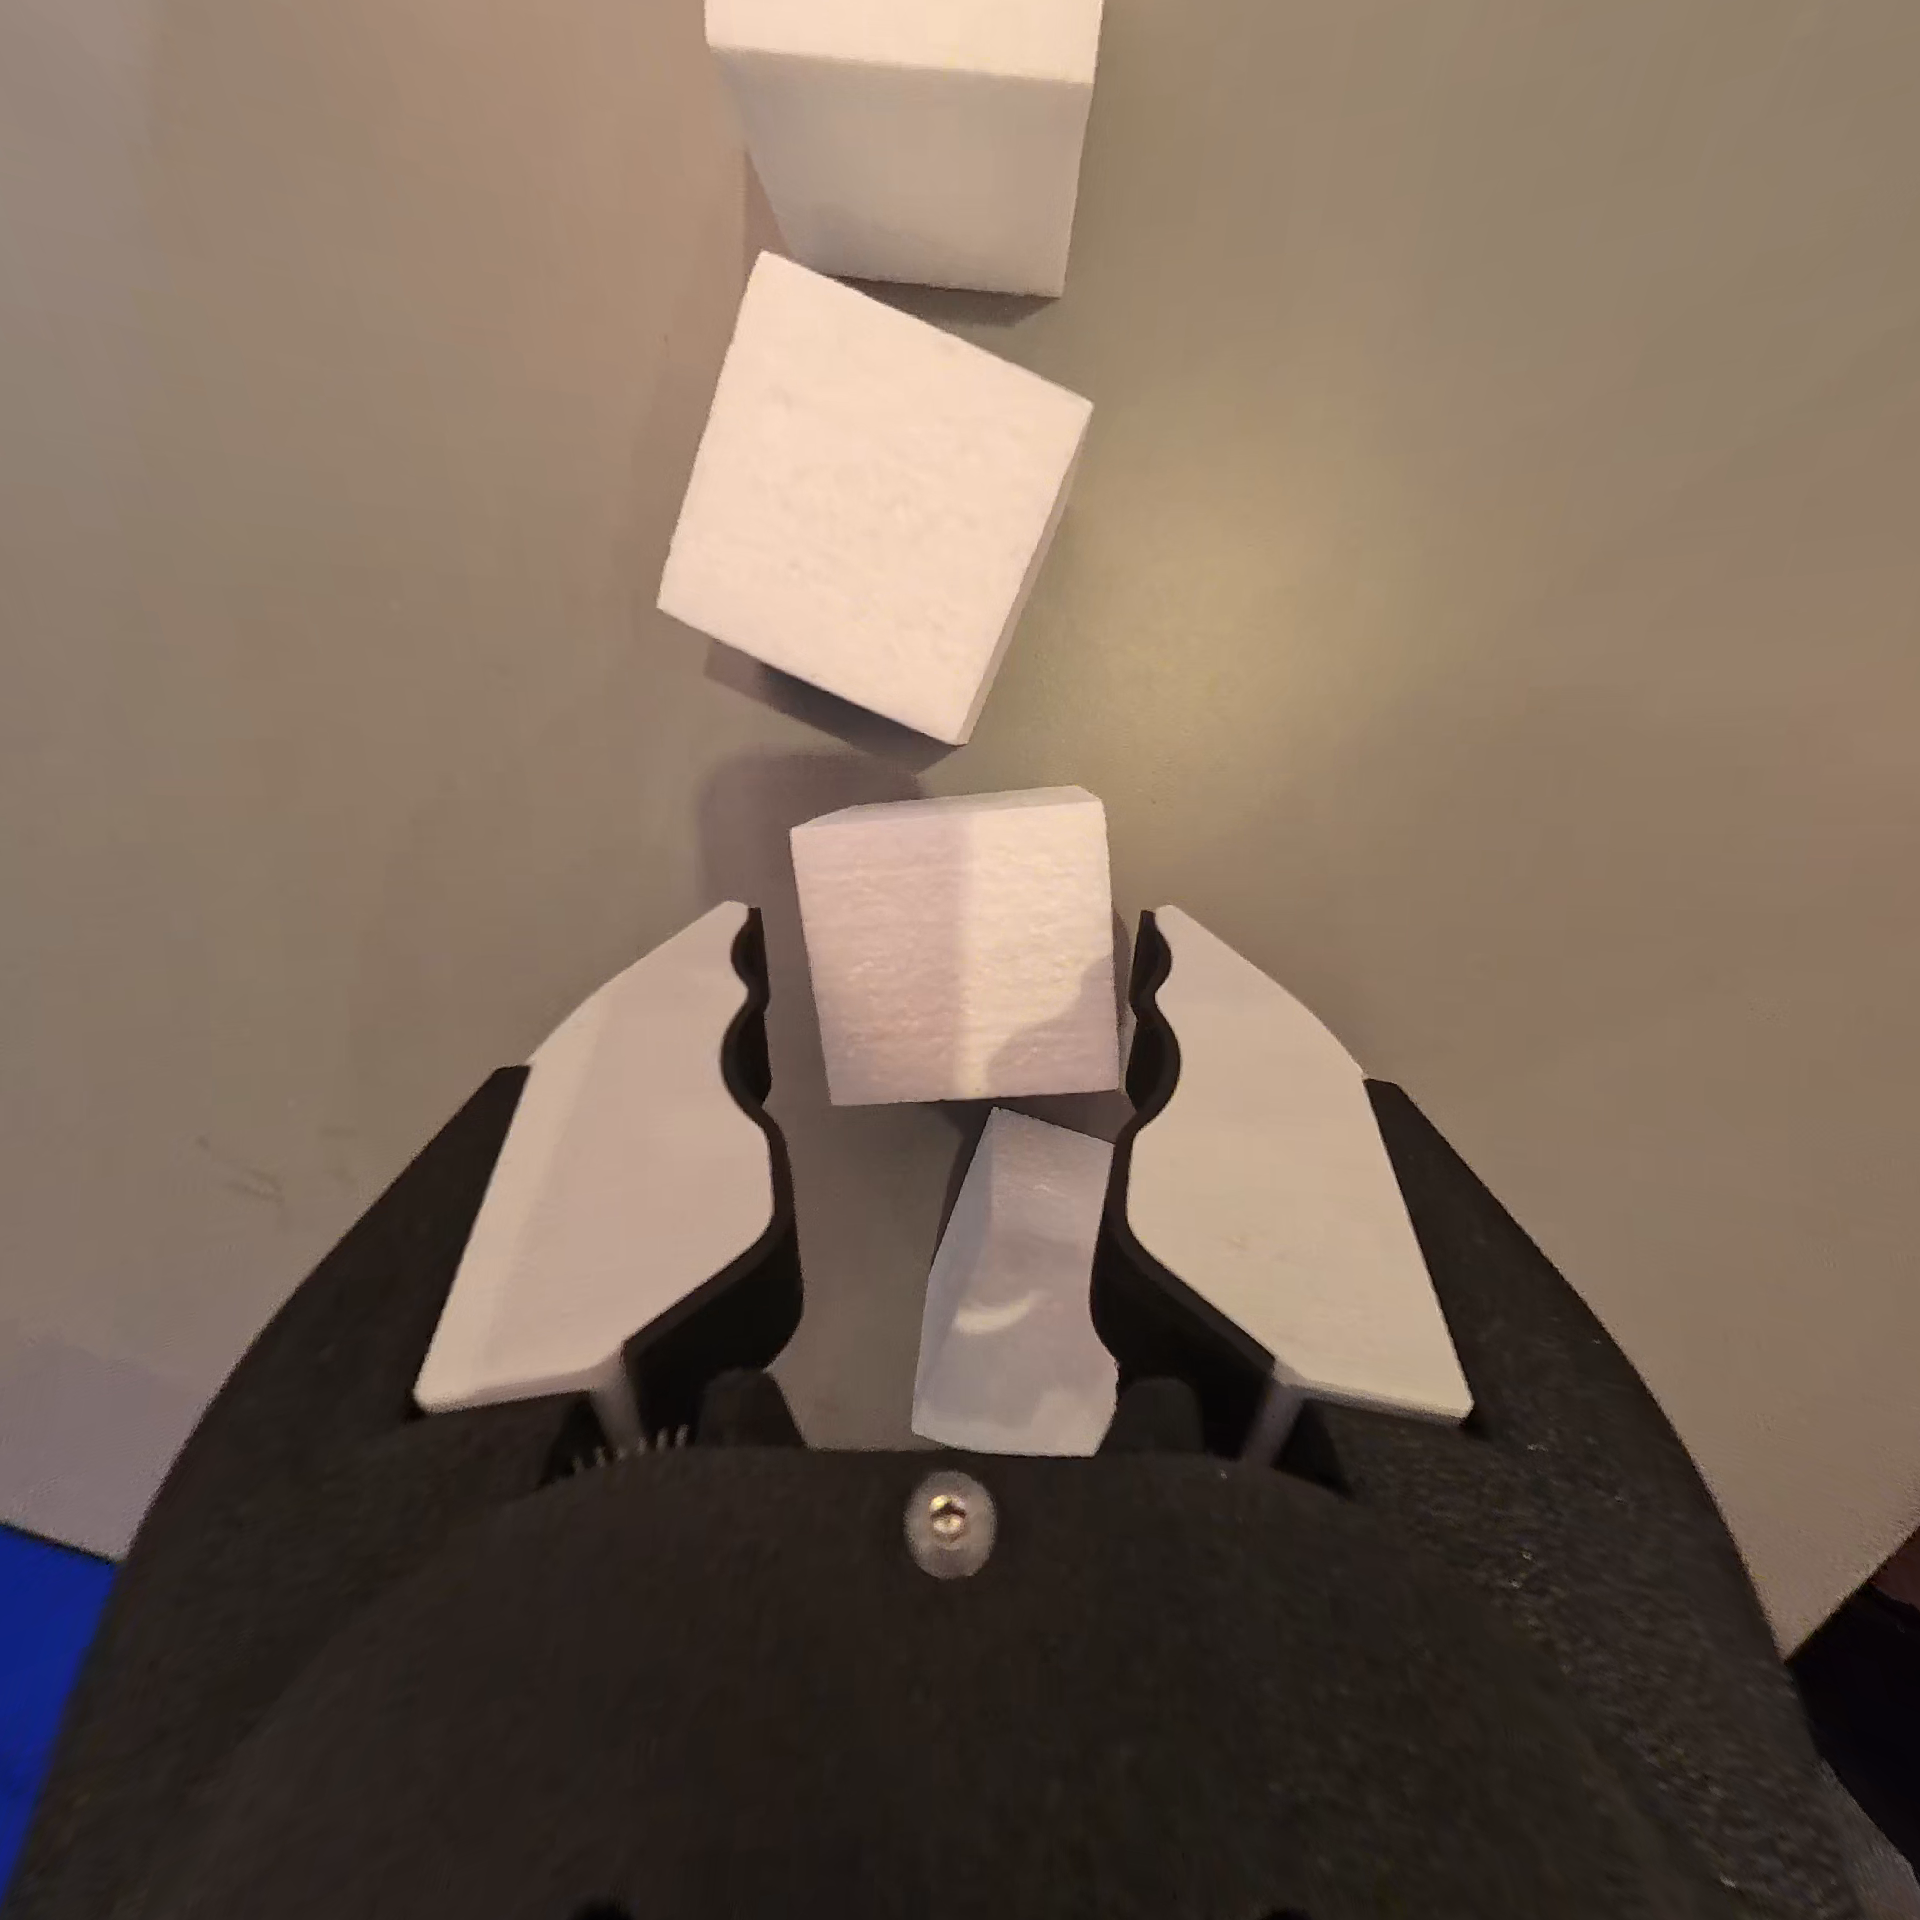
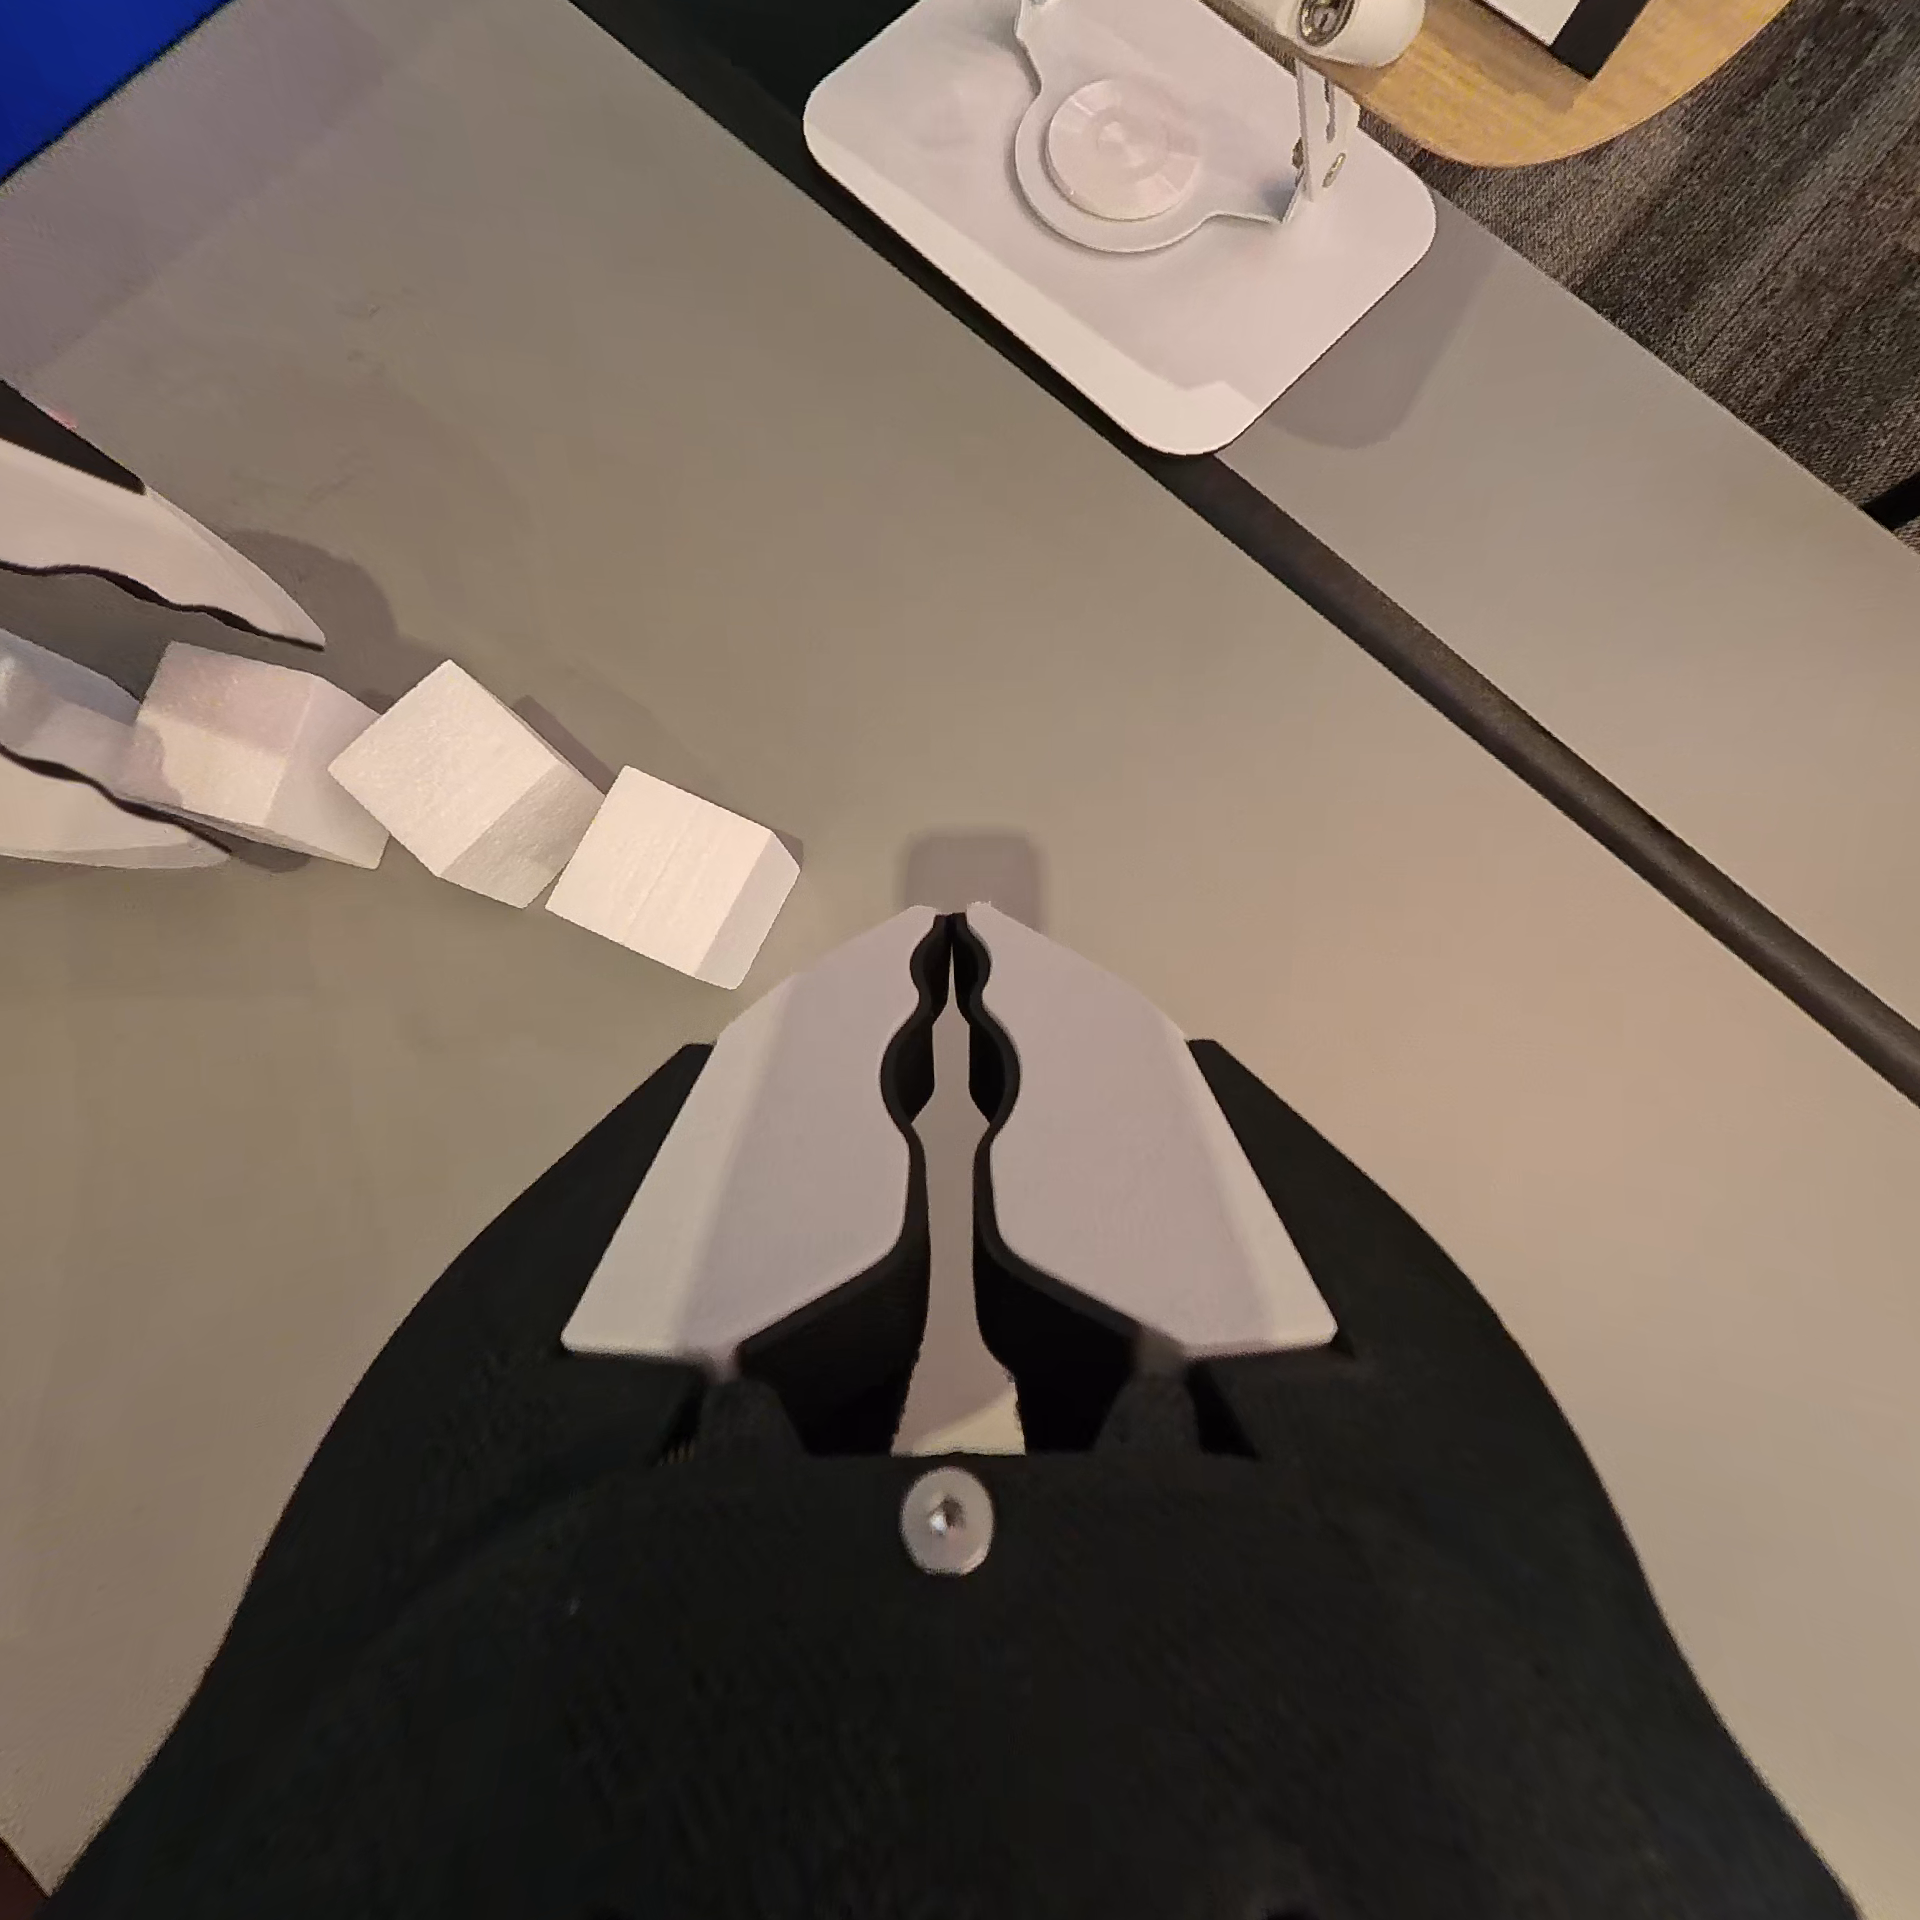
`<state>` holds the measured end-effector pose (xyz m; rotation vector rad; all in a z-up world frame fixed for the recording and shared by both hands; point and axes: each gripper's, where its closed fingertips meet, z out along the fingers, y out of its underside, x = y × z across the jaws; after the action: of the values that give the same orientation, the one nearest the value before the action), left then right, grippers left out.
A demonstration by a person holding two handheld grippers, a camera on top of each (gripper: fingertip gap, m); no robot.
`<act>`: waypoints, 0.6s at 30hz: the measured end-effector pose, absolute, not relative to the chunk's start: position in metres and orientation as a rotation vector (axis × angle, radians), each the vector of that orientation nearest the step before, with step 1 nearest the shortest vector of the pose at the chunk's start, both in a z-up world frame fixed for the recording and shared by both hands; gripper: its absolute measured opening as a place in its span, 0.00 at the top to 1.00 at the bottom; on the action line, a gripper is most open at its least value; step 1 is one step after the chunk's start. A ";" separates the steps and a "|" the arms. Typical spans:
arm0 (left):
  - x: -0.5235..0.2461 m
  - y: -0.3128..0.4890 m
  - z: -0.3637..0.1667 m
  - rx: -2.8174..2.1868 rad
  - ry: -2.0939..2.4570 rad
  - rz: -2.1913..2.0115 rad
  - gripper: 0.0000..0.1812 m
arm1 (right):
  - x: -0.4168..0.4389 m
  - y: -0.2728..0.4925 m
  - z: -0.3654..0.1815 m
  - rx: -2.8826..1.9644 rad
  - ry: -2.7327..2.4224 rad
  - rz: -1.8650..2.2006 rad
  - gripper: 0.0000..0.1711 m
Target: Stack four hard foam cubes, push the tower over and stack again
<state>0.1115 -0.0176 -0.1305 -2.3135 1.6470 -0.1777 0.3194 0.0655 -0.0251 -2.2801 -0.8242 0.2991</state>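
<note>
Four white foam cubes lie toppled in a row on the grey table (image 1: 312,623). In the left wrist view they run away from me: the far cube (image 1: 914,135), a tilted second cube (image 1: 873,499), a third cube (image 1: 956,956) and the nearest cube (image 1: 1013,1288). My left gripper (image 1: 948,925) is open. The third cube sits between its fingertips with a gap on each side. The nearest cube lies deep between the fingers, against the right one. My right gripper (image 2: 954,914) is shut and empty, just right of the row's end cube (image 2: 670,873).
A white flat stand base (image 2: 1122,239) sits on the table's far edge (image 2: 1558,769). Beyond it are a wooden round surface (image 2: 1507,114) and grey carpet. A blue patch (image 1: 42,1600) shows at the table's near left corner. The left gripper's tips are roughly 25 cm from the right gripper's.
</note>
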 end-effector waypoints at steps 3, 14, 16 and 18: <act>0.112 -0.018 -0.133 -2.310 1.666 -0.180 0.67 | 0.320 0.065 -0.027 -2.286 -0.828 0.301 0.99; 0.133 -0.017 -0.059 -1.987 1.736 -0.452 0.68 | 0.332 0.067 -0.022 -2.279 -0.791 0.368 0.99; 0.147 -0.012 -0.048 -1.885 1.821 -0.451 0.68 | 0.333 0.067 -0.021 -2.278 -0.788 0.384 0.99; 0.157 -0.006 -0.048 -1.841 1.916 -0.405 0.68 | 0.334 0.067 -0.023 -2.284 -0.798 0.384 0.99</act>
<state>0.1569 -0.0059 -0.0476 -1.8412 1.9160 -0.4053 0.3340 0.0669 -0.0227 -2.2838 -0.7979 0.3844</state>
